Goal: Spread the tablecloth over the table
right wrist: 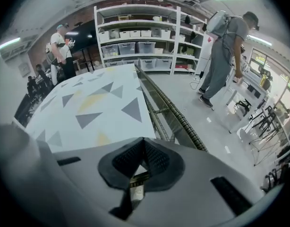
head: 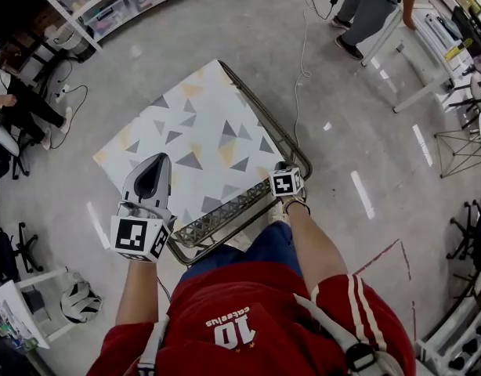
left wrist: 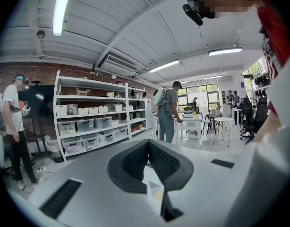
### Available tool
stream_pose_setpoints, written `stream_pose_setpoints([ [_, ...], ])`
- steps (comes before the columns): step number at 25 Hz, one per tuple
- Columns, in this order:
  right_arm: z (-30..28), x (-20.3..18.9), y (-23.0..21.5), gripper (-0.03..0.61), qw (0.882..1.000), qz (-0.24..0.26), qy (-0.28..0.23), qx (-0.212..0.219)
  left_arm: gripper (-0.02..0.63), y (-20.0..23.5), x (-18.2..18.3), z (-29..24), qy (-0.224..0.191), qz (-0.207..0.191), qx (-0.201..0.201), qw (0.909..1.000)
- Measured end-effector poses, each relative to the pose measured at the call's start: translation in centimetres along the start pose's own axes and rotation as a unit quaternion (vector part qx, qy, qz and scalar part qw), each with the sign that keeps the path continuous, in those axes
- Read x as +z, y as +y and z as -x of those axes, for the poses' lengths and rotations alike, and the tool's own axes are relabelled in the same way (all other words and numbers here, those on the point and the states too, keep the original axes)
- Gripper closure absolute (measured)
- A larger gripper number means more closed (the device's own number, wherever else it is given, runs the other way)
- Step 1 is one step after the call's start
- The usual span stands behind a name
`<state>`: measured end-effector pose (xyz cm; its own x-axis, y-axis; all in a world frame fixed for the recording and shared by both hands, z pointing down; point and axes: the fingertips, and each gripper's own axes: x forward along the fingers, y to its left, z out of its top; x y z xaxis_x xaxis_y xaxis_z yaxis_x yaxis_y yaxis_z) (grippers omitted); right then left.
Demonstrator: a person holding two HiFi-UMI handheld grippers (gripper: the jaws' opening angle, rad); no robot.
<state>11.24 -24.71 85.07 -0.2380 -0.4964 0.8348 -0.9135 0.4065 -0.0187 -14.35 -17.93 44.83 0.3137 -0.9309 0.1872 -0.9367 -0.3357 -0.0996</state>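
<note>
Standing at the near side of a table [head: 291,146], one gripper in each hand, looking steeply down. On the tabletop: a tablecloth [head: 201,131], white with grey and yellow triangles, lying flat and smooth. Covers the far and left part of the top; leaves the metal frame bare along the near side and the right side, with a lattice rail [head: 225,219] showing there. Sits skewed in the head view, one corner pointing away.

Holding the left gripper [head: 158,160] over the near-left edge of the cloth, pointing close to level and away from the body. Seen in its own view: fingers pressed together at the tips, pinching a fold of the cloth, with patterned fabric [left wrist: 153,186] showing in the gap just behind the tips.

Holding the right gripper [head: 283,175] at the near-right corner of the cloth, tilted steeply down, just beside the bare frame. Seen in its own view: fingers shut tight at the tips, pinching the cloth's corner, with a white sliver of fabric right behind the tips and the lattice rail crossing below it. Beyond the tips, cloth [right wrist: 98,103] stretching away on the left, bare frame [right wrist: 175,112] on the right.

Around the table: grey floor [head: 342,131] with a cable [head: 301,61] trailing across it; white shelves [right wrist: 140,41] stacked with bins along the far wall; a person in grey [right wrist: 225,51] standing at a white desk off to the right; another person in a white shirt [left wrist: 12,122] near the shelves.
</note>
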Motion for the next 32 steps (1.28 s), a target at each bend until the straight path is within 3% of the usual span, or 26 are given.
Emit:
stream_pose_setpoints([
  [19,1.2,-0.2,0.2,0.565,0.995,0.055,0.063,0.059,0.606,-0.1,3.5,2.2,0.000,0.013,0.074,0.9972],
  [32,2.2,-0.5,0.4,0.565,0.991,0.089,0.094,0.045,0.606,4.4,2.1,6.9,0.003,0.038,0.122,0.9919],
])
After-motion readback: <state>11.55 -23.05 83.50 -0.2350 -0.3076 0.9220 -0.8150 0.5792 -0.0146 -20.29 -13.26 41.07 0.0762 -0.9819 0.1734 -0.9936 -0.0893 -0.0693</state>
